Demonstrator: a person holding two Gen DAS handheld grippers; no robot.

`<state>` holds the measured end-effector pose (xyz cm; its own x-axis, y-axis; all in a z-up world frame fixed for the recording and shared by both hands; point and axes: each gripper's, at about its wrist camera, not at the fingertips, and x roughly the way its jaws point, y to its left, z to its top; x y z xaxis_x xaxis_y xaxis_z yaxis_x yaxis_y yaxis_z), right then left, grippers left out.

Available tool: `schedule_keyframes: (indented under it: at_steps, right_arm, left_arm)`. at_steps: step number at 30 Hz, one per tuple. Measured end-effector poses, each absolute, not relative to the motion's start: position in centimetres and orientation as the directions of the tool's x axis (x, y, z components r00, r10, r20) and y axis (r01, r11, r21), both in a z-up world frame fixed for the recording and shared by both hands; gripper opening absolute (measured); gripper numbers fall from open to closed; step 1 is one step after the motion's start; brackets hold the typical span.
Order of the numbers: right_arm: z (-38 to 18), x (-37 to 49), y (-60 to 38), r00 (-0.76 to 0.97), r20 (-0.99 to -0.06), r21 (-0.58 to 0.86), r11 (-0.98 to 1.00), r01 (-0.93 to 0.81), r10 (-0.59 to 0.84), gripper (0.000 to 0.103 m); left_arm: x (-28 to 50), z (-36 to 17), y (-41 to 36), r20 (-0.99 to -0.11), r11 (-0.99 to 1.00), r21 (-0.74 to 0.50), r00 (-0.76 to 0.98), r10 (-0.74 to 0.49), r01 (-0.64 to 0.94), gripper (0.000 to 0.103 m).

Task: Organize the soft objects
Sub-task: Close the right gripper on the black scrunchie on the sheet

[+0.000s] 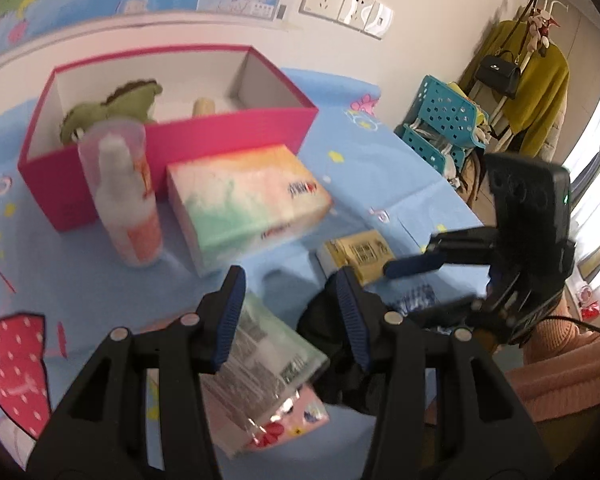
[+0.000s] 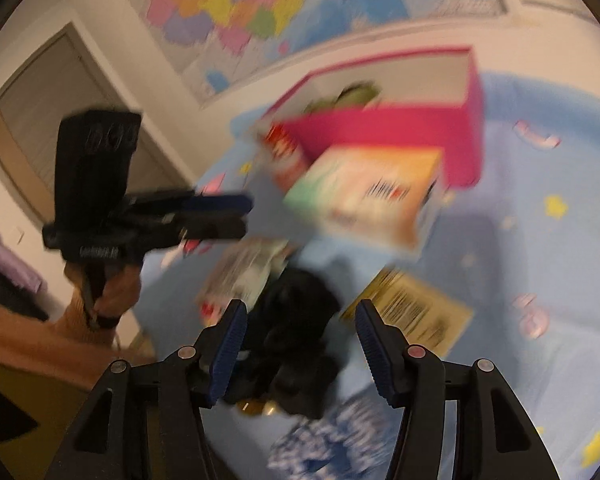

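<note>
Nearest my left gripper (image 1: 292,316) lies a plastic-wrapped tissue pack (image 1: 260,364), directly under the partly open jaws; the pads do not press on it as far as I can tell. Just right of it sits a black soft bundle (image 1: 328,320). My right gripper (image 2: 300,344) hangs over that same black soft bundle (image 2: 296,320), jaws moderately wide and empty, the bundle between and below the fingers.

I judge this the reach step: 1 soft toy, the green plush (image 1: 116,104), already sits in the pink box (image 1: 236,128) at the back of the blue-covered surface (image 1: 380,168), and the black bundle looks like the next piece to go in. The next move calls for lowering my right gripper around the bundle, closing on the cloth alone, and lifting clear of the tissue box (image 1: 244,200) that stands before the pink box.

The left view shows sharply the bottle (image 1: 124,200) beside the pink box, the yellow carton (image 1: 360,256) and the right gripper (image 1: 416,264) from the side. The right view, blurred, shows instead a blue-and-white cloth (image 2: 332,440) near my fingers and the hand (image 2: 112,292) gripping the left gripper (image 2: 220,216).
</note>
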<state>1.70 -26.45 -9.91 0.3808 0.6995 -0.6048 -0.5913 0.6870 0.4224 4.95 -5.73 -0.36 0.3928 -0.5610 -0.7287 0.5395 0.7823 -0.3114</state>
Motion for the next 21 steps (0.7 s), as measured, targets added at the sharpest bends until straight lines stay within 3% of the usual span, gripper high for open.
schedule_keyframes:
  at_steps: [7, 9, 10, 11, 14, 21]
  right_arm:
    - [-13.3, 2.2, -24.5, 0.315, -0.648, 0.462, 0.687, -0.561, 0.693, 0.058]
    - [-13.3, 2.3, -24.4, 0.320, -0.637, 0.467, 0.681, -0.564, 0.702, 0.049]
    - [-13.3, 2.3, -24.5, 0.327, -0.636, 0.463, 0.685, -0.562, 0.699, 0.030]
    - [-13.3, 2.2, -24.6, 0.330, -0.635, 0.464, 0.686, -0.561, 0.699, 0.018]
    - [-12.4, 1.9, -25.3, 0.363, -0.616, 0.452, 0.691, -0.564, 0.699, 0.012]
    - [-8.6, 0.9, -26.9, 0.442, -0.530, 0.445, 0.681, -0.581, 0.724, 0.008]
  left_arm:
    - [4.2, -1.4, -5.3, -0.732, 0.781, -0.345, 0.372, -0.571, 0.521, 0.050]
    - [4.1, -1.4, -5.1, -0.730, 0.780, -0.349, 0.371, -0.573, 0.519, 0.050]
    - [4.0, -1.4, -5.0, -0.730, 0.781, -0.350, 0.371, -0.573, 0.518, 0.050]
    - [4.0, -1.3, -4.9, -0.730, 0.782, -0.348, 0.373, -0.572, 0.517, 0.050]
    - [3.8, -1.3, -4.6, -0.726, 0.775, -0.358, 0.367, -0.582, 0.521, 0.050]
    - [3.7, -0.8, -4.9, -0.669, 0.683, -0.454, 0.287, -0.685, 0.572, 0.050]
